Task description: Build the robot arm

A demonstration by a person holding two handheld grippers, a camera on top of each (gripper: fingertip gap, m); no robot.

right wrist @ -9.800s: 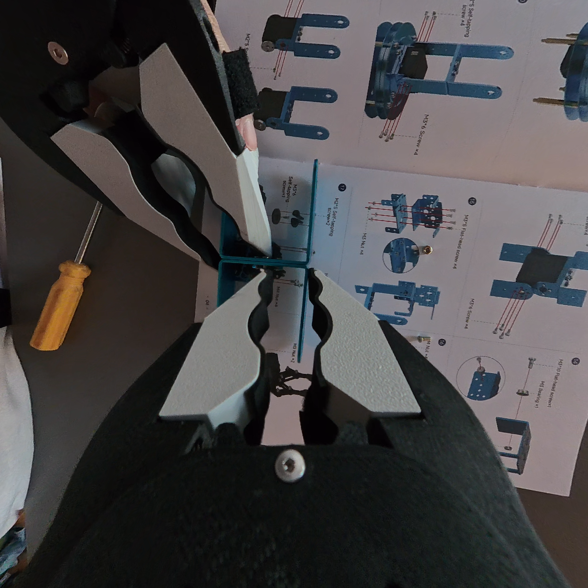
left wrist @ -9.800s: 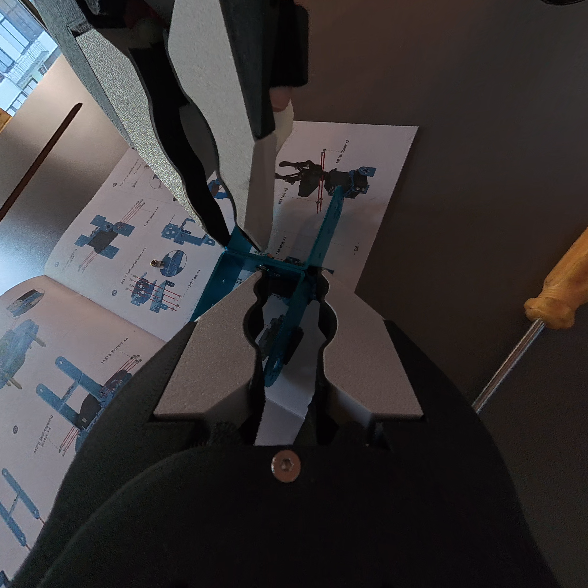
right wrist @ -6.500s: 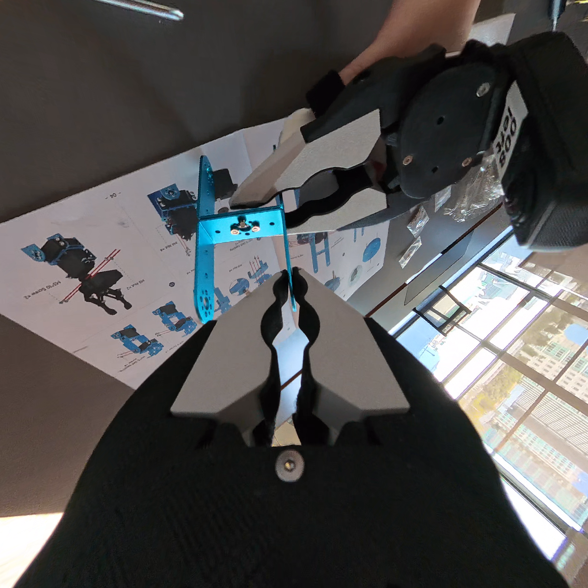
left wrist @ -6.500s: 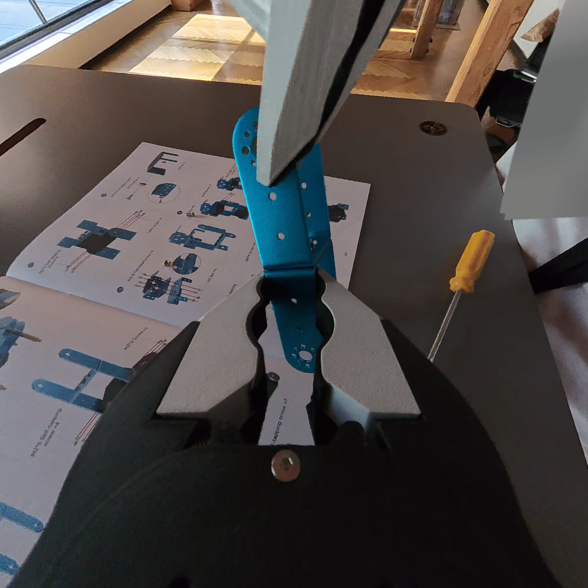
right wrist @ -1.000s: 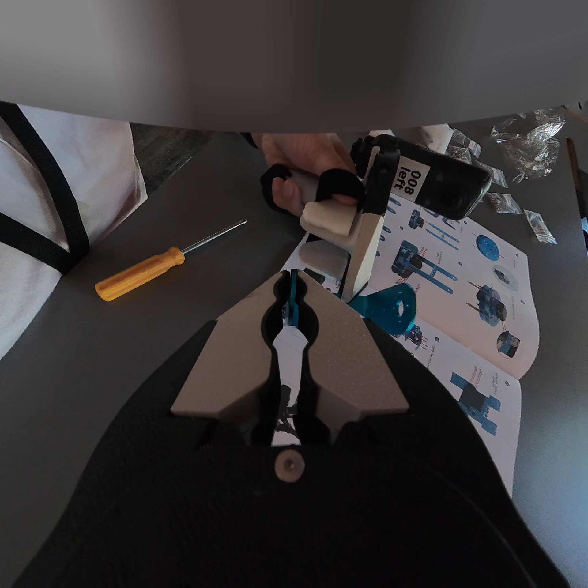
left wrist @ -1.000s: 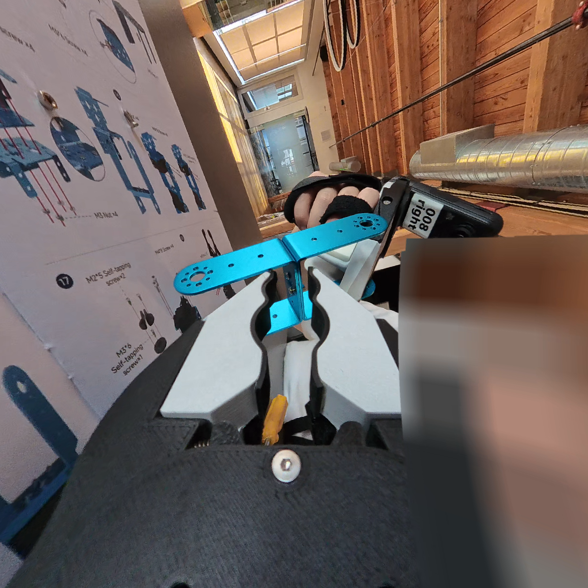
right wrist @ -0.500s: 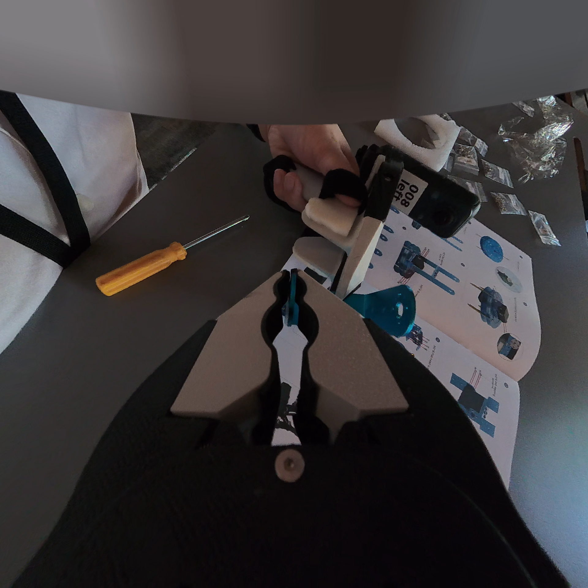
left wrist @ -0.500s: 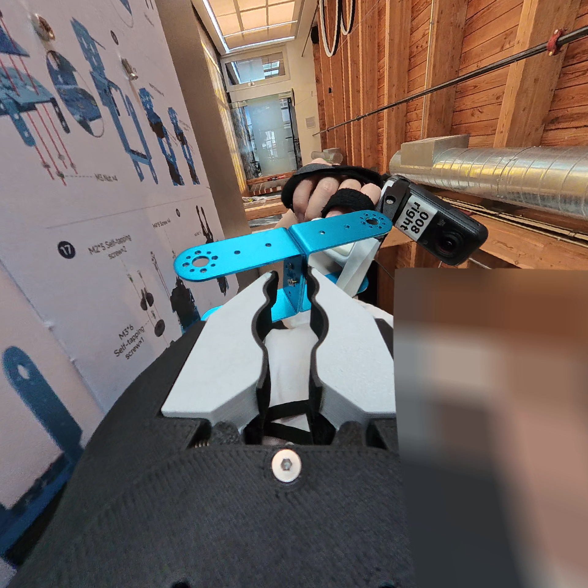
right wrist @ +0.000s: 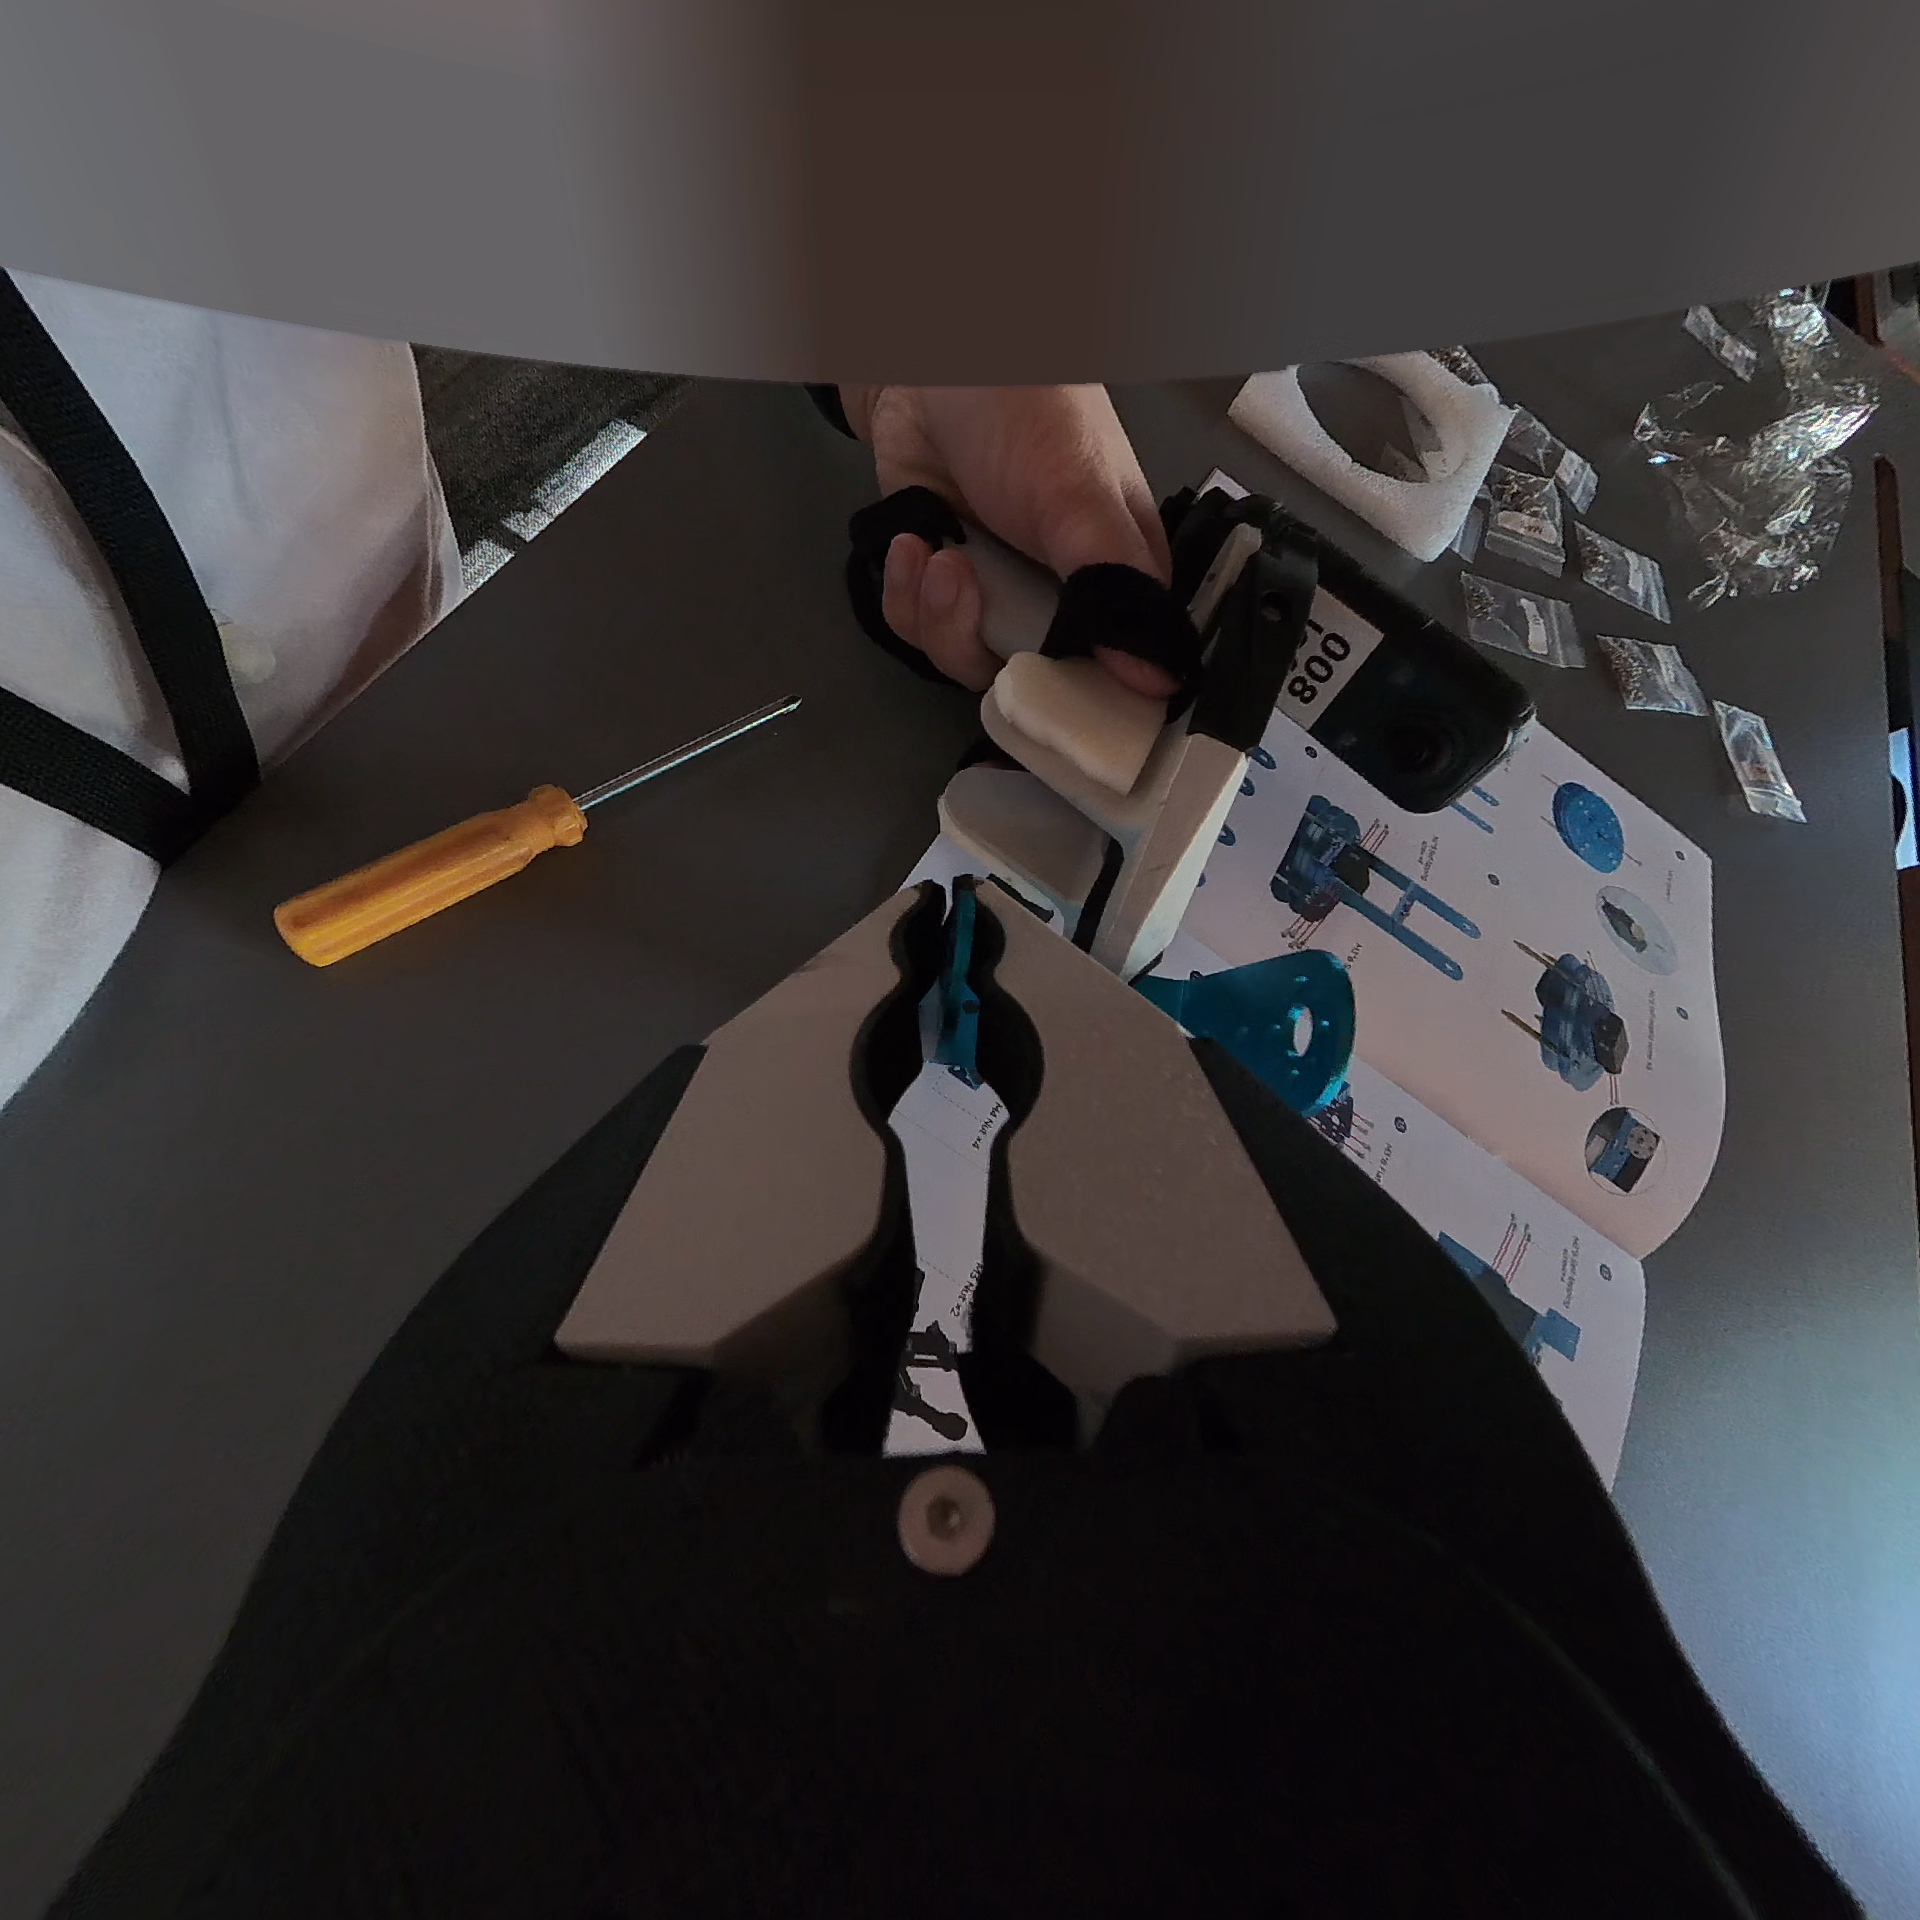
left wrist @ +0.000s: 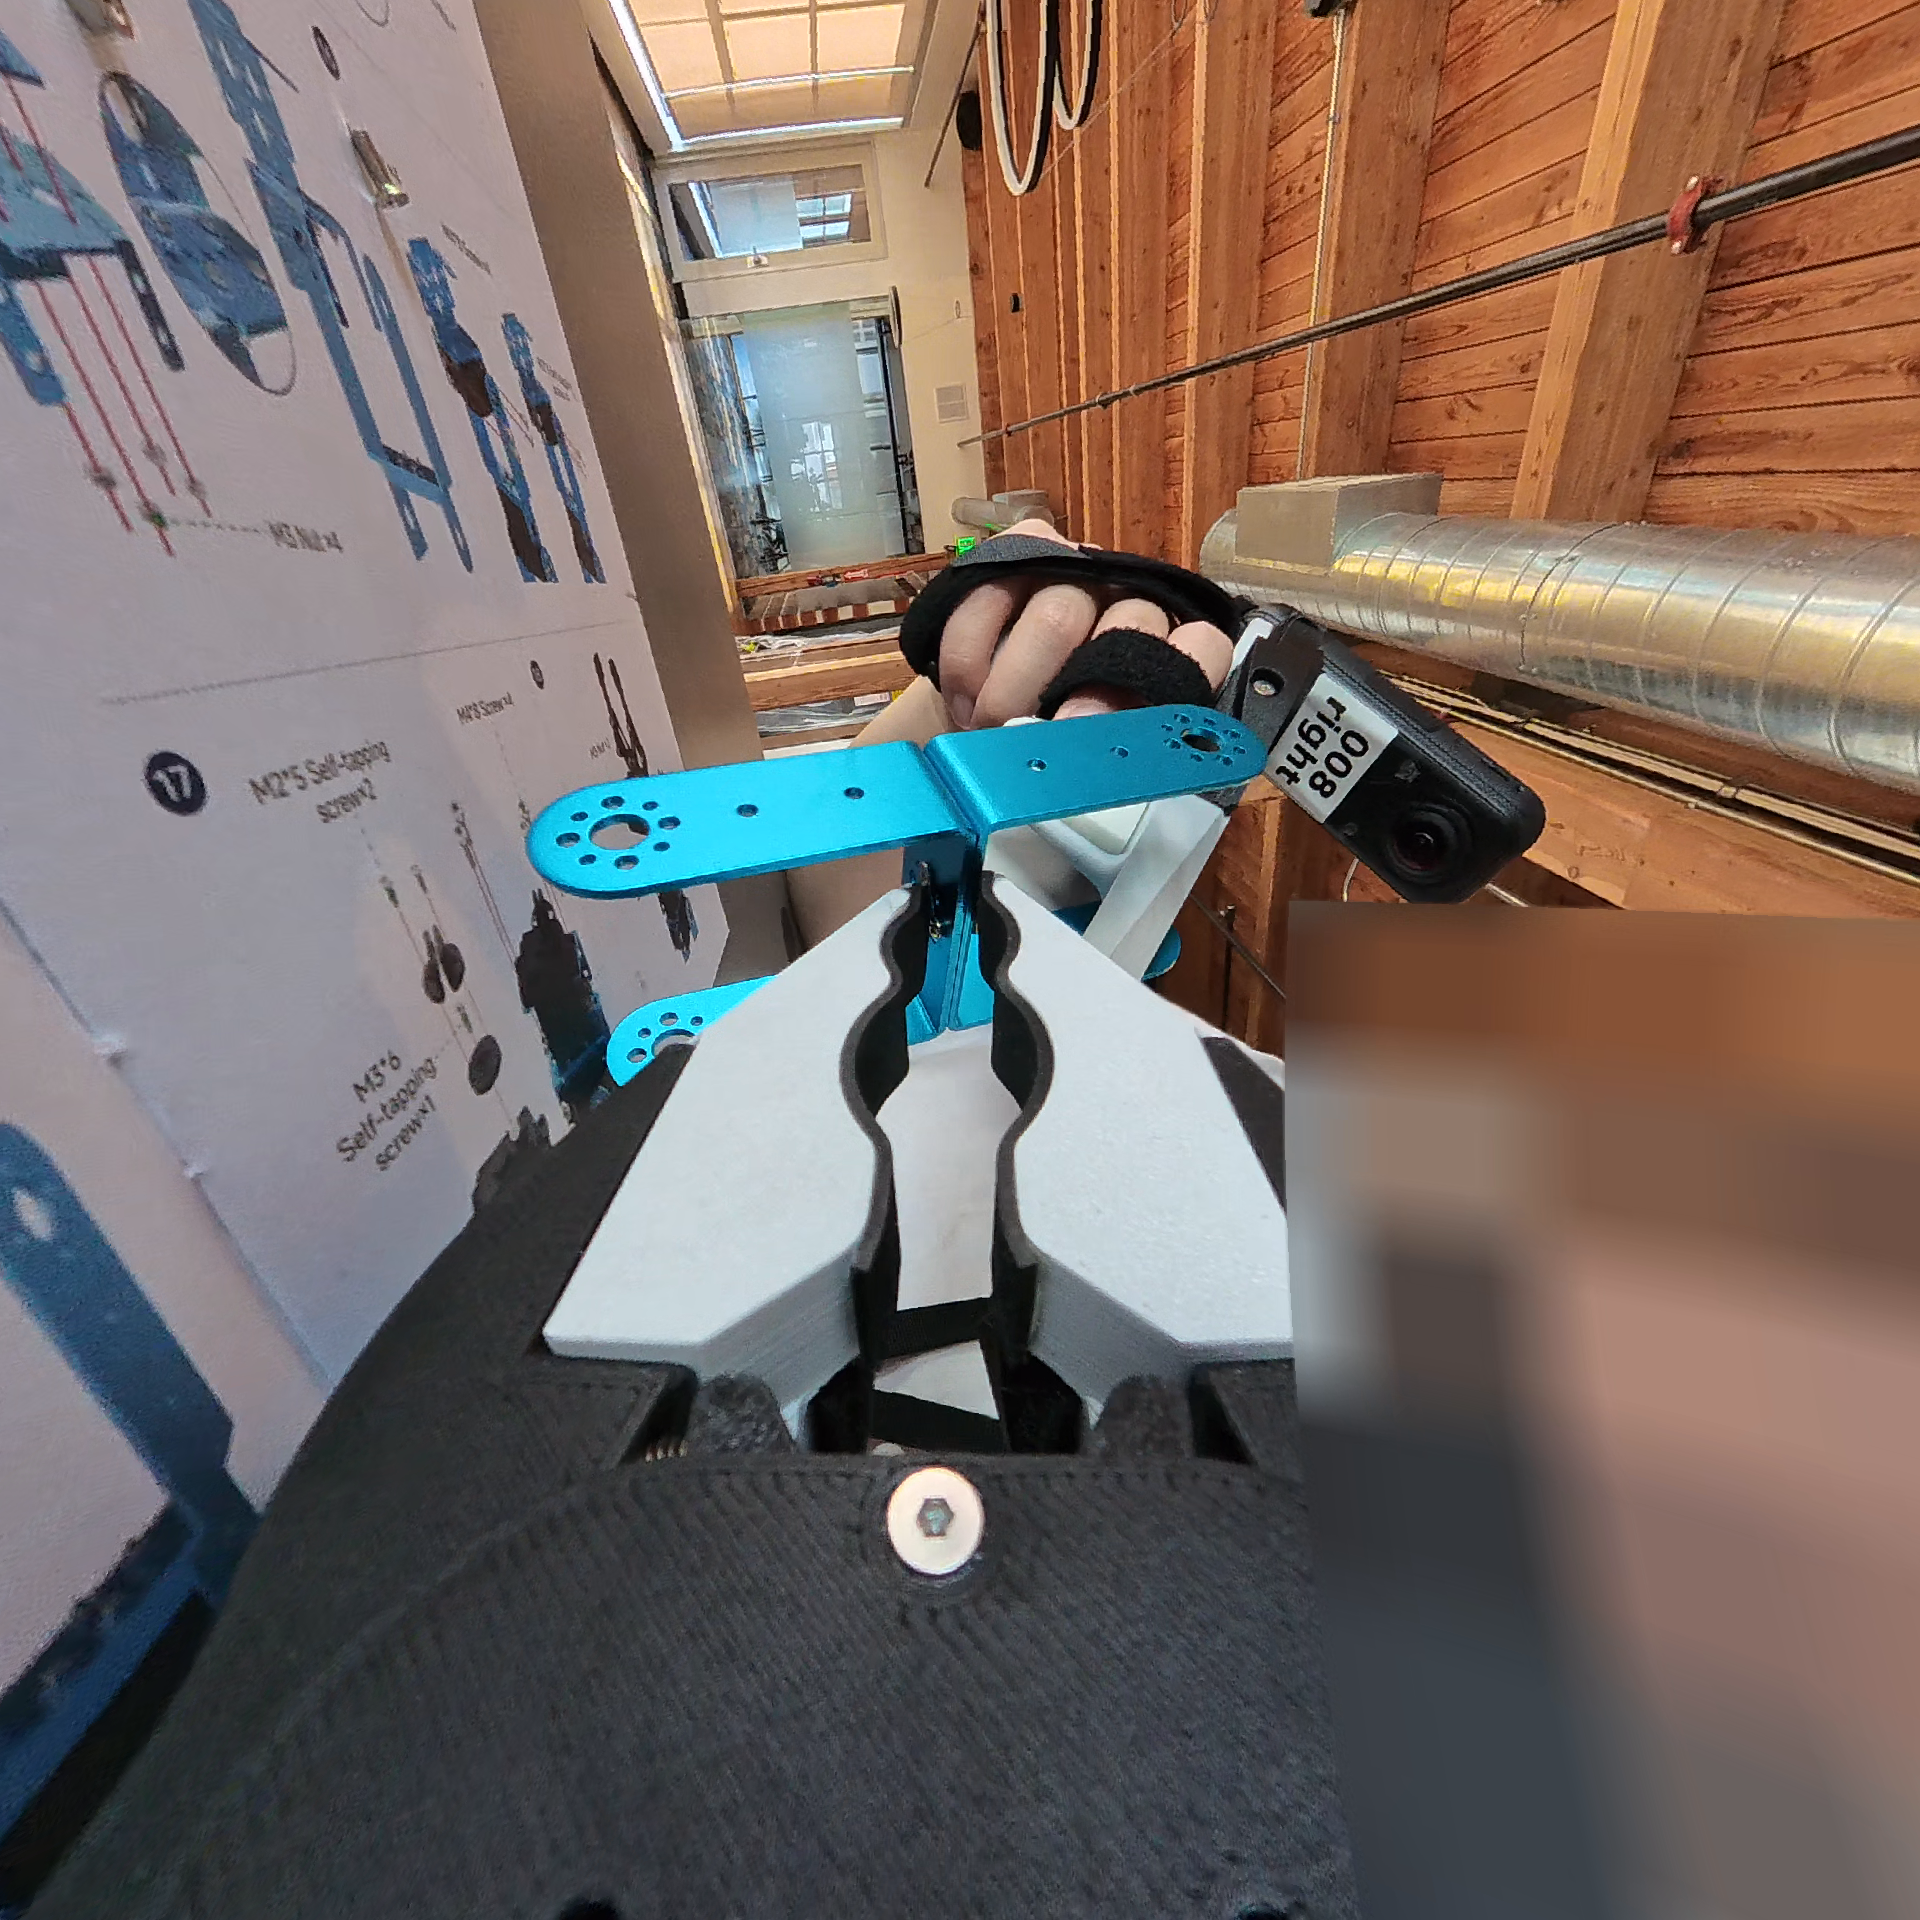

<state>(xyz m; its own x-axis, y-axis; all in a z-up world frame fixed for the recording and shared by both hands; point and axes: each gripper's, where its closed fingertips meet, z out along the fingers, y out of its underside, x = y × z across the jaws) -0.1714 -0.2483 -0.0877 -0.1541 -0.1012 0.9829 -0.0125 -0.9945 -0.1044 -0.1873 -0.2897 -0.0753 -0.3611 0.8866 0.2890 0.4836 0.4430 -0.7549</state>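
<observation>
From the left wrist view, the left gripper (left wrist: 951, 899) is clenched on the upright middle web of a bright blue anodised metal bracket assembly (left wrist: 894, 800), two perforated arms spreading flat just beyond the jaws, one to each side. The right gripper (left wrist: 1117, 883), held by a strapped hand (left wrist: 1049, 639), meets the bracket's far side just past the jaws; whether it pinches there I cannot tell from this angle. A white printed instruction booklet (left wrist: 312, 623) fills the space left of the jaws.

From the right wrist view, the right gripper (right wrist: 961, 925) is clamped on a thin blue edge of the bracket (right wrist: 961, 982) right between its tips. The bracket's rounded blue end (right wrist: 1262, 1023) pokes out right of the jaws, under the left gripper (right wrist: 1127, 904). An orange-handled screwdriver (right wrist: 436, 883) lies well left of the jaws on the dark grey table (right wrist: 312, 1143); small clear bags of hardware (right wrist: 1621, 613) sit far right.

With both tools on one small part, I'd judge steady, matched pressure and no twisting keeps it from slipping.

Each gripper's camera bears a white sticker with printed characters, and the booklet carries captions; I leave them unread.
</observation>
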